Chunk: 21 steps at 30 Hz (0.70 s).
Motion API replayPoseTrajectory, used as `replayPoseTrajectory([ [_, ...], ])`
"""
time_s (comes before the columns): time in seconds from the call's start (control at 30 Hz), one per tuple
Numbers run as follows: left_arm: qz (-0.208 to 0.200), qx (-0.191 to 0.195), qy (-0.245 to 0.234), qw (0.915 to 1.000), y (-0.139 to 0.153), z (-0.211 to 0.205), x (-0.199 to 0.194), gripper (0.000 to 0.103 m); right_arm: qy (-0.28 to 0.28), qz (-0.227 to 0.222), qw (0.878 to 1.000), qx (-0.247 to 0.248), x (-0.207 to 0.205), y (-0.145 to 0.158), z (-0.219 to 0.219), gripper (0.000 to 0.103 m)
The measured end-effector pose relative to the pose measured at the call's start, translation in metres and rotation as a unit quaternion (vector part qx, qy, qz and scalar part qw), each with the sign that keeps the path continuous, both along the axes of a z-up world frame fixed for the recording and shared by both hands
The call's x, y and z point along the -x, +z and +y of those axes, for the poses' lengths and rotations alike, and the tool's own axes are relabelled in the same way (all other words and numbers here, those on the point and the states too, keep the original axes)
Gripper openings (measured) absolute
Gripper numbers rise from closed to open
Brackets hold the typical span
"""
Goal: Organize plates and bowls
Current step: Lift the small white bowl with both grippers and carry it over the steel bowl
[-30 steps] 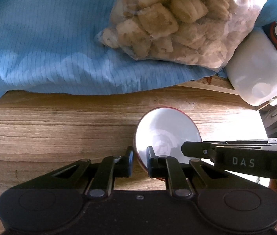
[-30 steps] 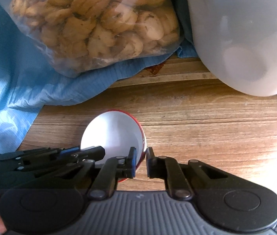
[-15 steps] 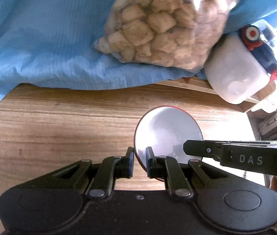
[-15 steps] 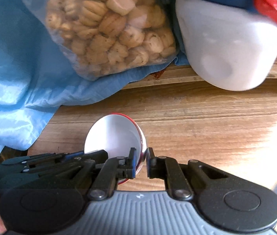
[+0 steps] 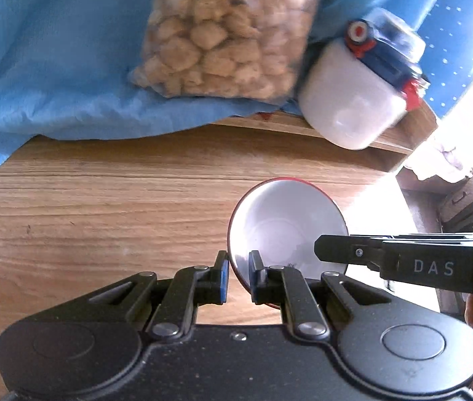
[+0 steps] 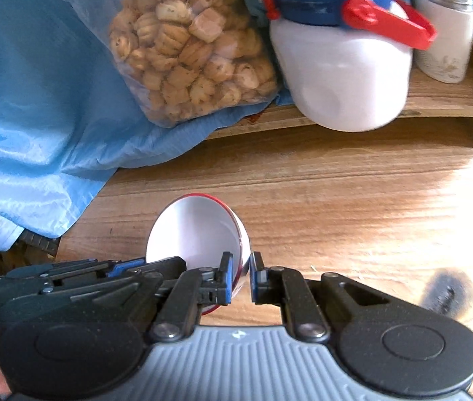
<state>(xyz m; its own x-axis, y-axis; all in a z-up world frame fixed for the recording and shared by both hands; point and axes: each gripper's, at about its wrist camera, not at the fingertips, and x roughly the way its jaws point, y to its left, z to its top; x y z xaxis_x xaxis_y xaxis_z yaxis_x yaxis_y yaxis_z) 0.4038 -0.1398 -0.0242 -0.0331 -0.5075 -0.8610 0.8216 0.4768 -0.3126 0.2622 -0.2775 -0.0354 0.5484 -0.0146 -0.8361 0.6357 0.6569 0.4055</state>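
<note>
A small bowl (image 5: pixel 283 224), white inside and red outside, hangs tilted above the wooden table, pinched from both sides. My left gripper (image 5: pixel 238 275) is shut on the bowl's left rim. My right gripper (image 6: pixel 240 276) is shut on the opposite rim of the same bowl (image 6: pixel 193 230). In the left wrist view the right gripper's black fingers (image 5: pixel 353 254) reach in from the right across the bowl. In the right wrist view the left gripper's fingers (image 6: pixel 116 267) come in from the left. No plate is in view.
A clear bag of biscuits (image 5: pixel 229 30) lies on a blue cloth (image 5: pixel 52 60) at the back. A white jar with a blue lid and red clasp (image 6: pixel 343 67) and a small steel-topped canister (image 6: pixel 444 30) stand on a low wooden shelf (image 6: pixel 437 110). The table edge (image 5: pixel 403 180) is at right.
Both grippers have lifted and drawn back with the bowl held between them. The bag and jar look smaller and farther off, and more of the shelf shows.
</note>
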Motion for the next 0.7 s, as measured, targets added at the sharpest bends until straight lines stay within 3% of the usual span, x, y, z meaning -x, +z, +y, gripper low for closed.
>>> replayPoseTrajectory([
  [0.7, -0.007, 0.003, -0.026, 0.9996, 0.016, 0.000, 0.063, 0.013, 0.003, -0.001, 1.000, -0.017, 0.071, 0.009, -0.001, 0.013],
])
